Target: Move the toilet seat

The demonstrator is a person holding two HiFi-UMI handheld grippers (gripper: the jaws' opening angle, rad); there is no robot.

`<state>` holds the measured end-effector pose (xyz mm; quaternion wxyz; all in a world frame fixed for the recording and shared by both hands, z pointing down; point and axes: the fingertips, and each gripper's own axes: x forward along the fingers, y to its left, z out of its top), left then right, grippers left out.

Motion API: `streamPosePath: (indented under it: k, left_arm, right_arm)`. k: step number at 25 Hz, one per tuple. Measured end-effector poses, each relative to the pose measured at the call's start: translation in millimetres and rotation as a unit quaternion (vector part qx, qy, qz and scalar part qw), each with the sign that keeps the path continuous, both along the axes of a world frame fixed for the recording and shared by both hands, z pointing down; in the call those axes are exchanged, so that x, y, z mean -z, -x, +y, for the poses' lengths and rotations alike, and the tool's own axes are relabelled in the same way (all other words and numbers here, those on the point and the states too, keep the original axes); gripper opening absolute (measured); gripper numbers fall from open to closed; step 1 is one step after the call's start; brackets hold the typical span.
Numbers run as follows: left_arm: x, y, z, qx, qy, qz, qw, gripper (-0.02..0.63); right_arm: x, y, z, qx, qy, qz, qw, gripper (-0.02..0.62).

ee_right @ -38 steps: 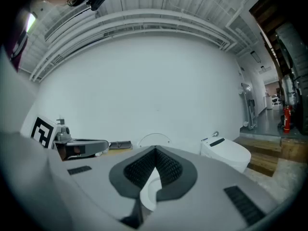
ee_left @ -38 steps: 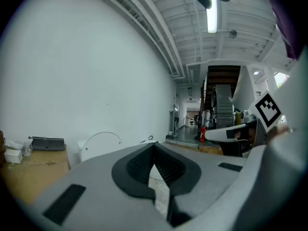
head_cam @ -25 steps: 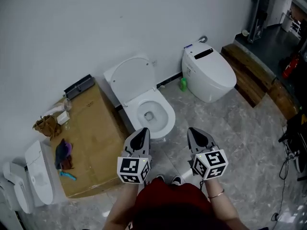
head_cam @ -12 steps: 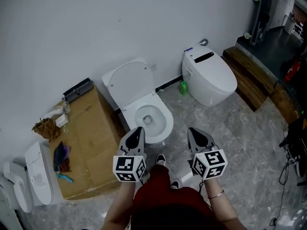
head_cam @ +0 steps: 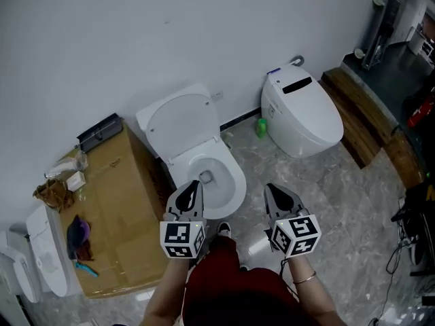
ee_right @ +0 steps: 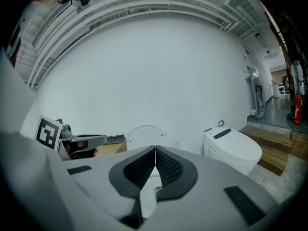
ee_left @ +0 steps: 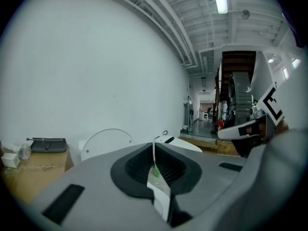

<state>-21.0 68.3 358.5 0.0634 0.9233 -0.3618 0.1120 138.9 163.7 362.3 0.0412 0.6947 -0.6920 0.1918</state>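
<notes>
— Judging against a second ago, what has been altered?
— The toilet bowl (head_cam: 228, 182) has been brought nearer. The left claw (head_cam: 192, 187) is now seen over its near rim, where a strip of floor was seen before. The right claw (head_cam: 277, 190) is held level with it, just right of the bowl.
— And the claws themselves?
— Both are shut, pad against pad, and nothing is held by either.
— Where is the toilet seat (head_cam: 182, 122) to be found?
— Straight ahead of the left claw, beyond the bowl, a round white panel is stood up against the wall. Whether ring and lid are raised together cannot be told.
— What is meant for the task?
— An approach is judged to be under way. The seat is not yet touched, and the claws would have to be carried further forward.
</notes>
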Motion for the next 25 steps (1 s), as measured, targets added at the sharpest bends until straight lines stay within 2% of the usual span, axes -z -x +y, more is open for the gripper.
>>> streamPosePath:
  k: [7,12,20,25]
  left_arm:
    - [-16.2,-6.3,-81.4,0.006,0.022,-0.005,0.9997,0.029]
    - [-29.7,9.0,-120.4,0.024,0.036,-0.007,0.9990,0.029]
    - [-72.1,41.8,-143.5,0.077,0.083,-0.019,0.9934,0.029]
    - [-101.4,58.7,-144.2,0.115,0.119,-0.026,0.9858,0.029]
  right_arm:
    - [-14.2,-1.7,-91.6,0.019,0.026,-0.005,0.999,0.017]
    - [-27.6,9.0,-137.3,0.041,0.044,-0.007,0.998,0.017]
    - [-63.2,25.1,-175.4,0.089,0.092,-0.012,0.992,0.017]
    - [-89.9,33.6,-190.9,0.122,0.122,-0.015,0.985,0.017]
